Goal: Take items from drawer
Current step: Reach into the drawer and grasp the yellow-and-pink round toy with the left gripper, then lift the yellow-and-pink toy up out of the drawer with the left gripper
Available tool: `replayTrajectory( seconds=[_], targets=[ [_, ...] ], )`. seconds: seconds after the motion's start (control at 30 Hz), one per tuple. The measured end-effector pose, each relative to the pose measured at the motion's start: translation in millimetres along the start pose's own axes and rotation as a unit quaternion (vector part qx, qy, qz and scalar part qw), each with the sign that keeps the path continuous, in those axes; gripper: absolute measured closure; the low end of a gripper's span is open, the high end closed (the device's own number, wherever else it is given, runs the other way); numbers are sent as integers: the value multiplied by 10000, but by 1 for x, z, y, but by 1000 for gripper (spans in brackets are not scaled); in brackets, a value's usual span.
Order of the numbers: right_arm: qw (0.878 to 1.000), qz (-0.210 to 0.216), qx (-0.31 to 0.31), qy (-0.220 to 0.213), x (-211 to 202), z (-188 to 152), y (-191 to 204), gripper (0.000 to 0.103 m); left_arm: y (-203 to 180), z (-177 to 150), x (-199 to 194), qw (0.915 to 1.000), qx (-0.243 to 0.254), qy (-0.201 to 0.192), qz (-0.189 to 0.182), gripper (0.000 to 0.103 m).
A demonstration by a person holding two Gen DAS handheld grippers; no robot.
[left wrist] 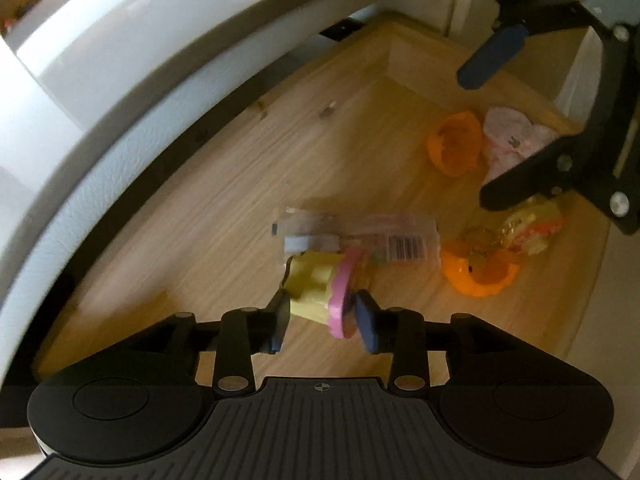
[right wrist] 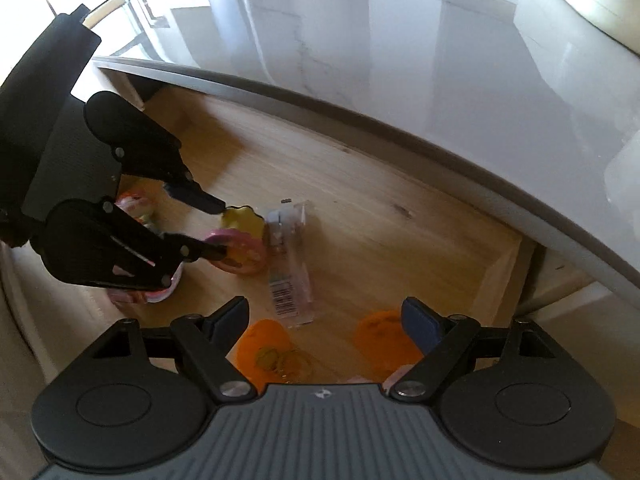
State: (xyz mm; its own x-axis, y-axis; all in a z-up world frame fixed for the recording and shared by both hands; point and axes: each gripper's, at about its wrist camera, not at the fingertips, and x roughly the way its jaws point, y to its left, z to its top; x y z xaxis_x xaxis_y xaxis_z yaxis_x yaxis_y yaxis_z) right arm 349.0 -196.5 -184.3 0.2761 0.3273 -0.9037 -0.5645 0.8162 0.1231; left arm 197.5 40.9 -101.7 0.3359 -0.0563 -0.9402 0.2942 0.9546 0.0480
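Drawer: open pale wooden drawer (left wrist: 248,168) under the edge of a white marble-look worktop (right wrist: 440,60); it serves as landmark for all below.
Contents: several small items lie on the drawer floor, so most of the emptying is left, by my reading.
Middle of drawer floor: yellow toy cup with a pink scalloped rim (left wrist: 320,292), lying on its side; just behind it a clear plastic packet with a barcode label (left wrist: 384,240).
Right part of drawer: two orange plastic shell halves (left wrist: 478,276), apart from each other; a pale pink soft item (left wrist: 508,136) near the far one; a yellow-and-orange wrapped piece (left wrist: 528,228) partly hidden, cannot tell what it is.
Left claw: left claw (left wrist: 324,324) points steeply down into the drawer, jaws parted and straddling the toy cup. One pad stands at the yellow base, the other at the pink rim; no squeeze visible, so open, not gripping.
Right claw: right claw (right wrist: 324,320) wide open and empty, hanging over the orange shells.
Progress: no item lifted clear in these views; the cup looks like the first pick in hand.
Blur: left view smeared; fine contact uncertain.
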Motion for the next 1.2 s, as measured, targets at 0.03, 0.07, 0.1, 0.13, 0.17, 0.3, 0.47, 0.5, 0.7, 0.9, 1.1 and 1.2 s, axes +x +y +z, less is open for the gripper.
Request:
replayTrajectory(
  seconds=[0.03,0.07,0.1,0.13,0.17,0.3,0.47,0.5,0.7,0.9,1.1,1.2],
  targets=[
    [10000,-8,-13,-5,0,0,0,18,4,-1,1,9999,-140,-28,-93,63],
    [10000,11,-43,-16,0,1,-1,18,9,-1,2,9995,-248,-60,-209,63],
    [10000,42,-76,-33,0,4,2,18,12,-2,1,9990,-304,-97,-307,63],
    [9999,105,-108,-50,1,9,4,18,18,-4,0,9982,-417,-156,-401,63],
    [9998,166,-113,-62,2,12,6,18,22,-5,0,9973,-548,-197,-441,63],
    [9996,247,94,-80,6,10,6,18,34,-13,0,9948,-956,-290,-216,66],
    [9987,302,364,-177,3,-1,9,18,22,-14,-14,9967,-575,-542,-170,65],
    [9989,271,245,-280,1,1,12,18,20,-16,-14,9974,-534,-469,-109,65],
    [9992,31,-9,-395,4,4,20,18,17,-31,-19,9951,-720,-566,-378,65],
    [9982,-229,-311,-467,-3,6,32,18,29,-22,-16,9939,-824,-594,-433,65],
    [9993,-164,-104,-325,-3,9,28,18,13,-2,10,9945,-832,-629,-29,63],
    [9993,-170,-120,-298,-5,10,29,18,13,2,16,9924,-942,-744,272,63]
  ],
)
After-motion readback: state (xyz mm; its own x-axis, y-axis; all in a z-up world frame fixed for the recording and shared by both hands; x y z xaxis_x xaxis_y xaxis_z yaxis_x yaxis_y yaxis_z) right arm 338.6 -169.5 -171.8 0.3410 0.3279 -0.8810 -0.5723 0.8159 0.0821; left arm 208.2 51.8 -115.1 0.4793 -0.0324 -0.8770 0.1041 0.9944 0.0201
